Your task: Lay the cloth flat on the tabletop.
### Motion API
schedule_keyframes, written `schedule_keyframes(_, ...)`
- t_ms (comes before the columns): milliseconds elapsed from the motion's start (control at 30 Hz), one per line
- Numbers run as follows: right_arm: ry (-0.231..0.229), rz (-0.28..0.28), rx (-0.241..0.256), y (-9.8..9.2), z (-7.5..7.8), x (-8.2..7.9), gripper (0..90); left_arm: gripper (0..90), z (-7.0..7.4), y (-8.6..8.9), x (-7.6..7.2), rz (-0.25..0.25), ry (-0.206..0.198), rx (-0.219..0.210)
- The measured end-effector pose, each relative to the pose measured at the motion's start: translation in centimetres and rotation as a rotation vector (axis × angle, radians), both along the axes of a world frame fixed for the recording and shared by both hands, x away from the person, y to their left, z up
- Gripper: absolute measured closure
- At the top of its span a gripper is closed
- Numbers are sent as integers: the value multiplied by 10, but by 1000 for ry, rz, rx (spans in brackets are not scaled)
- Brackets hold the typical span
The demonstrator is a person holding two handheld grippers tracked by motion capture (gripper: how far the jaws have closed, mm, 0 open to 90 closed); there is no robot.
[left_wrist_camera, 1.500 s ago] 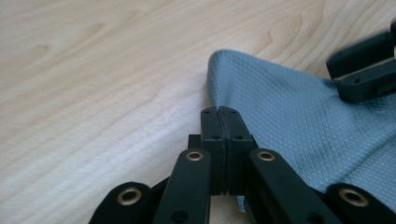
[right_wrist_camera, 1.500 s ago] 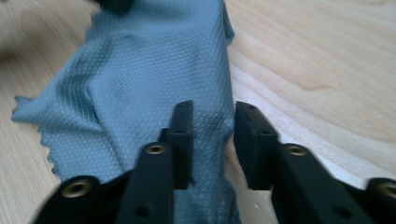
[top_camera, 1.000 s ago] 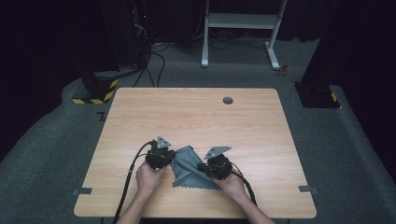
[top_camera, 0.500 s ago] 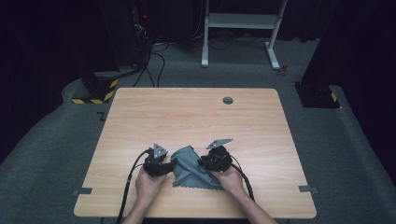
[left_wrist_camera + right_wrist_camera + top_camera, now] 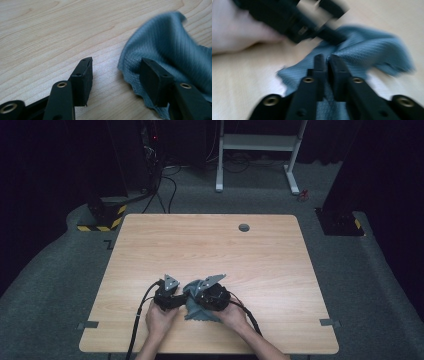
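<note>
Since the earlier frames: both grippers have closed in on each other, and the cloth between them, spread wider then, is now bunched into a smaller heap. Hands sit slightly nearer the table's 6 o'clock edge.

Grey-blue ribbed cloth (image 5: 196, 302) lies on the table (image 5: 210, 245) near its 6 o'clock edge, crumpled, one fold raised.

Right gripper (image 5: 327, 60): jaws pressed together, pinching a ridge of the cloth, which drapes away to 3 o'clock in its own view. View blurred, so the hand is likely in motion.

Left gripper (image 5: 115, 72): jaws spread. One jaw rests over the cloth's wavy hem, the other over bare wood; nothing pinched.

High view: left gripper (image 5: 167, 295) at 9 o'clock of the cloth, right gripper (image 5: 210, 292) at 3 o'clock, nearly touching.

Judgement: looks like a fold or gather, roughly midway. One side is gripped. Left to do: the left jaws must close on the hem, then the cloth be laid over and flattened.
</note>
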State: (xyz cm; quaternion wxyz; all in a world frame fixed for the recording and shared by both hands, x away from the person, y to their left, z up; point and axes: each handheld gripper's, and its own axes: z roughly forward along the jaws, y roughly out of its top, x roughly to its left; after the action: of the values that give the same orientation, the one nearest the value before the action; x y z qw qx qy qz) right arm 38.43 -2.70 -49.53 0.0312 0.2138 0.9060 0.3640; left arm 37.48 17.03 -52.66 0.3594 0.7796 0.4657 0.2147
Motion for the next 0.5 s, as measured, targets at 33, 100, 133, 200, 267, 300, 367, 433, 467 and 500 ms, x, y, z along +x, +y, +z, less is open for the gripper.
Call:
schedule_keyframes(33,11,5,4,1,-4,-2,747,442,0,-1,0,3,2,-6)
schedule_keyframes(100,7,0,27,-4,-4,-4,750,441,0,0,0,2,1,-5)
schedule_keyframes(133,-5,-14,42,-9,-2,-5,756,440,0,0,0,2,1,-5)
schedule_keyframes(200,-21,-56,78,-22,6,-5,774,441,0,0,0,2,1,-5)
schedule_keyframes(267,-43,-112,101,-37,13,-4,794,441,0,-1,0,2,1,-5)
schedule_keyframes(300,-48,-143,95,-43,16,-3,804,441,0,-1,0,2,1,-4)
schedule_keyframes(367,-51,-181,67,-54,16,0,808,441,0,-1,0,3,1,-5)
schedule_keyframes(433,-37,-197,39,-59,12,3,786,441,0,-1,0,3,1,-5)
schedule_keyframes(467,-20,-205,32,-60,10,5,758,441,0,0,0,2,1,-3)
schedule_keyframes(500,-6,-204,34,-60,7,6,739,441,0,0,0,2,0,-2)
